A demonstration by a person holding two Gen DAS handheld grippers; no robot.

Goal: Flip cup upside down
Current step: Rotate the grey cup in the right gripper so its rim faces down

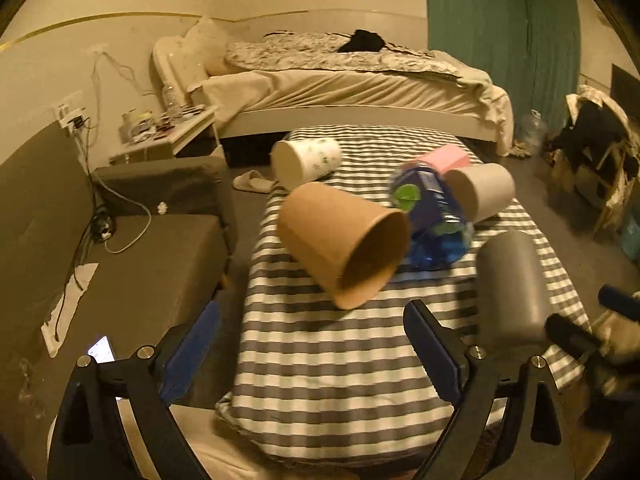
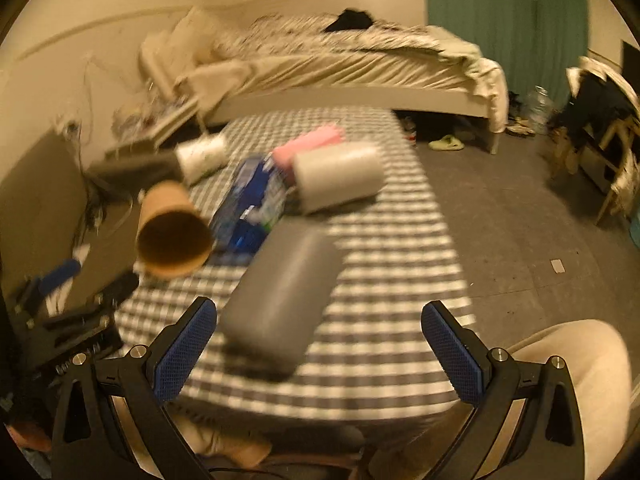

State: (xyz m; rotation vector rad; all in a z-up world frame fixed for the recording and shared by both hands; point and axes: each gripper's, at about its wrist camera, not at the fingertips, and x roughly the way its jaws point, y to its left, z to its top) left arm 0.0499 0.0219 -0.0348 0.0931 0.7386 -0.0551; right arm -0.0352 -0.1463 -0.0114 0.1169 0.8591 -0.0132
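Looking like a light, thin paper thing, the brown cup (image 1: 344, 244) is probably crushing easy, so I'd be pinching gently across its side wall near the rim. It's lying tipped on the striped worktop (image 1: 320, 360), mouth facing the left gripper (image 1: 312, 352), sitting just ahead of those wide-open fingers (image 1: 192, 352) and not touching them. The right gripper (image 2: 320, 352) is hanging open too, holding nothing, cup well off to its left.

Brown cup (image 1: 344, 242): matt kraft paper. Striped cloth (image 1: 340, 360) under it looks soft, woven. Bottle (image 1: 434, 220) beside cup: glossy clear plastic.
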